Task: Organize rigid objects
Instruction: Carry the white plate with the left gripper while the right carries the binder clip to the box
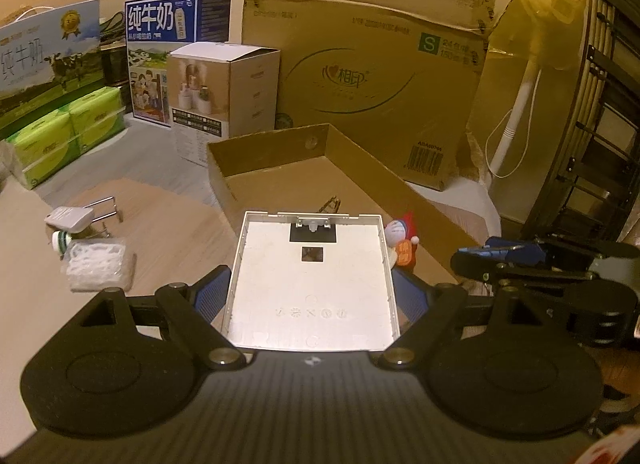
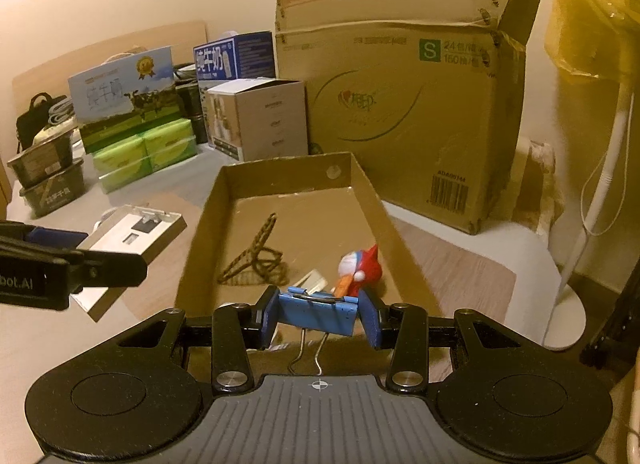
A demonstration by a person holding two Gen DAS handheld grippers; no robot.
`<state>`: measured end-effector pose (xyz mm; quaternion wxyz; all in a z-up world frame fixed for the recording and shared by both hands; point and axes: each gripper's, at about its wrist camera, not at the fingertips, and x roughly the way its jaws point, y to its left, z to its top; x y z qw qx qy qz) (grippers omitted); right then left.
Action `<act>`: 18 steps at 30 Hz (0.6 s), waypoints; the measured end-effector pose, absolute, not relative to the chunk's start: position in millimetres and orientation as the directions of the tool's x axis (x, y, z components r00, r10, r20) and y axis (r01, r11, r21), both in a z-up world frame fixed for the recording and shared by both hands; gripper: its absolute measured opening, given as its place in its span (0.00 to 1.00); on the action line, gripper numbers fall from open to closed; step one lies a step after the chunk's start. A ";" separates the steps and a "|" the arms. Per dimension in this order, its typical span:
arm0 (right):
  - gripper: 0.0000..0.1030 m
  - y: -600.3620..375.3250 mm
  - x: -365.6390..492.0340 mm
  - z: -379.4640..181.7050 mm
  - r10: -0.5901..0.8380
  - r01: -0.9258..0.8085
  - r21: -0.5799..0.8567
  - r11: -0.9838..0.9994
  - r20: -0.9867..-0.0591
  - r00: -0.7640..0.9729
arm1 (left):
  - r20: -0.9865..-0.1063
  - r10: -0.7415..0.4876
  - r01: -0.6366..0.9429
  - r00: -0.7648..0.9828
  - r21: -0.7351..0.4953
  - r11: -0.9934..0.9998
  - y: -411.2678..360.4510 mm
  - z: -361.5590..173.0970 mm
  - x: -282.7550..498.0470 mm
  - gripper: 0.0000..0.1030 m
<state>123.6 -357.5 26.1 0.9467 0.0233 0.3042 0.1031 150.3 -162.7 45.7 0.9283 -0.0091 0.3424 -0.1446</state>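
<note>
two grippers are loaded: the left gripper (image 1: 312, 296) clamps a white panel (image 1: 312, 280), the right gripper (image 2: 318, 316) a blue binder clip (image 2: 318, 314), both short of the cardboard tray (image 2: 368, 192) ahead. several items inside; more wait left.

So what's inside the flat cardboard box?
Inside the cardboard box: a wire stand, a red toy and a small white piece. The right claw hides the near floor.

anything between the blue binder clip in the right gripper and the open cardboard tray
Nothing visible blocks it. The blue binder clip, held in the right gripper, is at the cardboard tray's near edge; the red figurine and wire stand lie further in.
</note>
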 end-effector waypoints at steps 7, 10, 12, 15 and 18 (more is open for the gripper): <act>0.42 -369.4 156.1 29.0 0.227 -0.201 0.109 0.973 -0.574 0.787 | -0.635 -0.270 0.251 0.724 -0.122 0.960 -170.2 42.6 181.1 0.81; 0.42 -372.4 172.6 28.7 0.239 -0.213 0.114 0.970 -0.576 0.782 | -0.635 -0.265 0.246 0.726 -0.120 0.962 -173.3 41.7 196.3 0.81; 0.42 -374.1 185.0 28.1 0.252 -0.223 0.122 0.967 -0.575 0.778 | -0.634 -0.260 0.240 0.728 -0.119 0.963 -174.3 40.7 207.8 0.81; 0.42 -375.6 205.1 25.9 0.269 -0.242 0.125 0.962 -0.579 0.770 | -0.635 -0.253 0.231 0.730 -0.120 0.966 -175.9 38.1 225.7 0.81; 0.42 -376.5 225.3 22.8 0.288 -0.266 0.124 0.956 -0.584 0.759 | -0.635 -0.249 0.225 0.732 -0.120 0.967 -178.0 35.7 243.2 0.81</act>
